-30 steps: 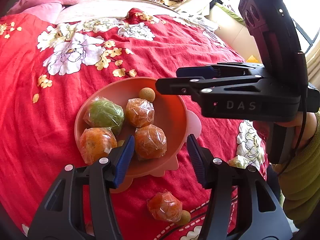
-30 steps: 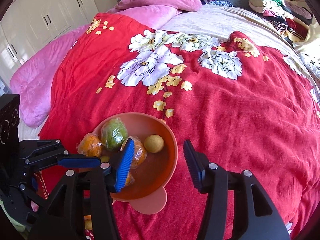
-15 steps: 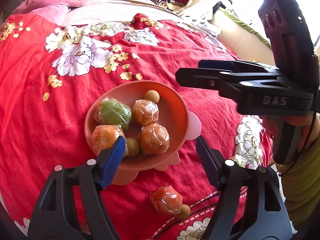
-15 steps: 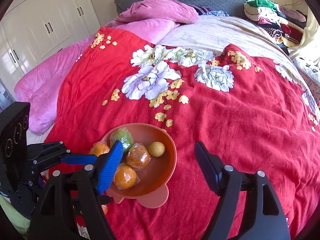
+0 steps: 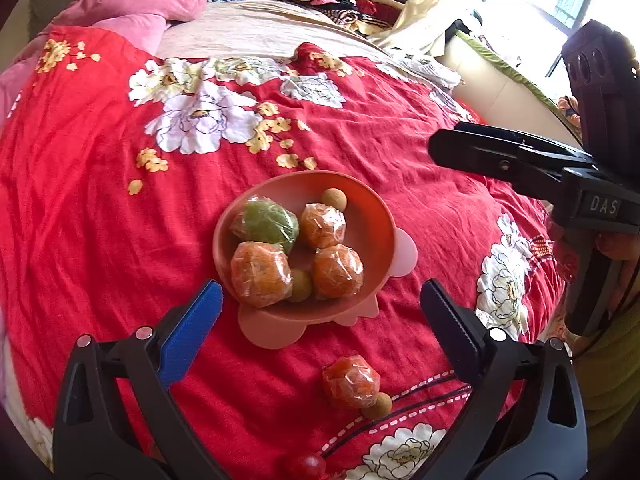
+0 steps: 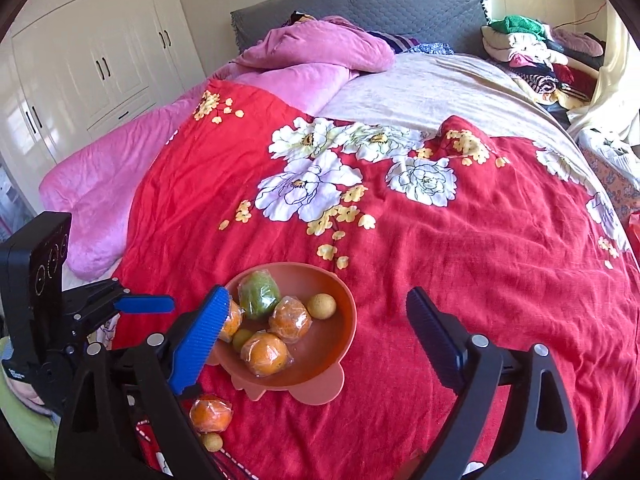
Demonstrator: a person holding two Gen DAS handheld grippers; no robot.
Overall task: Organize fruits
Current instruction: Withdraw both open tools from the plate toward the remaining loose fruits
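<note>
The red floral bedspread (image 5: 100, 208) fills most of both views; it is soft and creased, so round fruit on it will likely roll when nudged. The salmon-pink bowl (image 5: 376, 216) sits at frame centre in the left wrist view and lower centre-left in the right wrist view. It holds a wrapped green fruit (image 5: 266, 222), three wrapped oranges and two small tan longan-type fruits.

Step in hand (judged): collect the loose fruit and put it in the bowl.

1. Target: the loose wrapped orange (image 5: 351, 376), lower centre of the left wrist view, on the spread below the bowl. A loose longan (image 5: 377, 405) touches its lower right side. A small red fruit (image 5: 304, 466) shows at the bottom edge, partly cut off.
2. Left gripper (image 5: 318, 306): fingers spread wide, holding nothing. The orange lies below the fingertip line, between the two finger arms and nearer the right-hand one; no contact.
3. Recommended approach: pull back and tilt down so the tips straddle the orange, then close slowly. The film wrap looks slippery, so grip across the widest part. Expect the longan to shift.
4. Right gripper (image 6: 316, 304): also spread and empty. Its blue left pad (image 6: 200, 340) overlaps the bowl's left rim in the picture; contact can't be confirmed. In this view the loose orange (image 6: 211, 414) is at lower left, outside the fingers.
5. Release low over a free spot at the bowl's right side.
</note>
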